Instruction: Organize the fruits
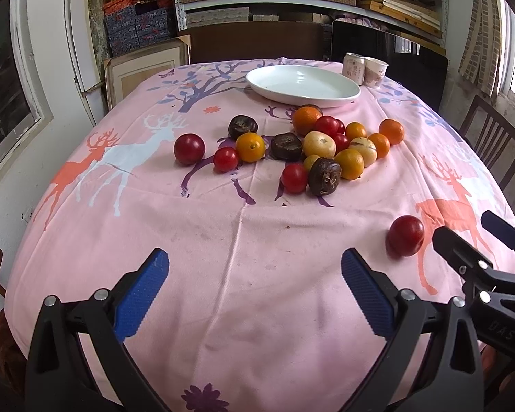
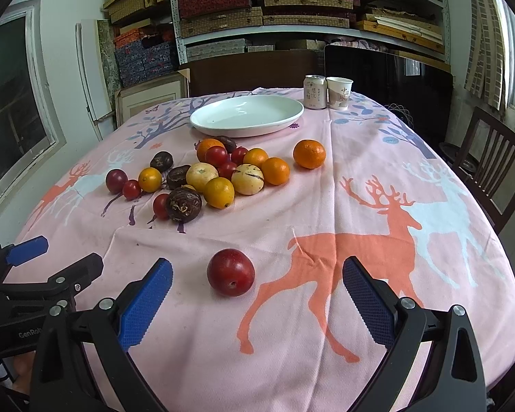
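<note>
Several fruits lie in a loose pile mid-table: oranges, red tomatoes or plums, dark passion fruits and pale yellow fruits; the pile also shows in the right wrist view. An empty white plate sits behind them. A single red plum lies apart, near the front. My left gripper is open and empty over bare cloth. My right gripper is open, with the red plum just ahead between its fingers, untouched. A lone orange sits right of the pile.
A drink can and a paper cup stand behind the plate. The table has a pink deer-print cloth. A wooden chair stands at the right; shelves of boxes fill the back wall.
</note>
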Demonstrator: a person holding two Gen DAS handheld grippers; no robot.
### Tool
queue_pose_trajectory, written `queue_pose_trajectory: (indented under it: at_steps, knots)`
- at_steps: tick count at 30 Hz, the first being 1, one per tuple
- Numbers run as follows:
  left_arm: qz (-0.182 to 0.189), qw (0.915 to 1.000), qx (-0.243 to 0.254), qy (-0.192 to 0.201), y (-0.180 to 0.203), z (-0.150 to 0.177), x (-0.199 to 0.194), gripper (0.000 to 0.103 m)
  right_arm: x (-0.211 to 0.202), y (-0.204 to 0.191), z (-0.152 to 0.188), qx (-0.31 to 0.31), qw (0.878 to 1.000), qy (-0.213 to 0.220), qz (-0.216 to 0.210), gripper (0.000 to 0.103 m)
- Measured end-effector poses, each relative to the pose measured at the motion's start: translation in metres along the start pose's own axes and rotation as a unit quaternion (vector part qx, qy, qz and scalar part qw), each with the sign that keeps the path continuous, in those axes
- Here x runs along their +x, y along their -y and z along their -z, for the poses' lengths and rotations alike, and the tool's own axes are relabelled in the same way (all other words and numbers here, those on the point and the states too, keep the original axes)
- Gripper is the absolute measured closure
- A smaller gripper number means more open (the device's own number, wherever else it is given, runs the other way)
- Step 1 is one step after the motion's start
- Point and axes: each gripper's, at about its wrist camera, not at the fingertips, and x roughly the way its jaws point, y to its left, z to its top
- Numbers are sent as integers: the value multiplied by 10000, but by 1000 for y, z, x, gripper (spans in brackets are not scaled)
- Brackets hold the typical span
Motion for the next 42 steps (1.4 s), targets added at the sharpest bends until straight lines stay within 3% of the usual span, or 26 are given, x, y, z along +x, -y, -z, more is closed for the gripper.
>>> queue_pose_trajectory:
  at_steps: [25,30,38,39,42]
  knots:
    - [1,10000,31,-42,-1,3,3,5,3,0,2,-30,10000,-34,11,4]
    - [-62,9998,182,-89,-9,9,9,5,6,1,8,-286,9995,-143,84,4]
    - [-33,9995,-11,-307,-33,4,29,5,23,-17,-1,-1016,9934,-517,96,4]
    - [-23,9994,-44,-331,-36,3,31,5,27,-21,-2,-1108,9921,-579,90,6]
    - [-5,9995,-63,-320,-44,-6,35,5,42,-29,-4,-1300,9884,-777,112,24]
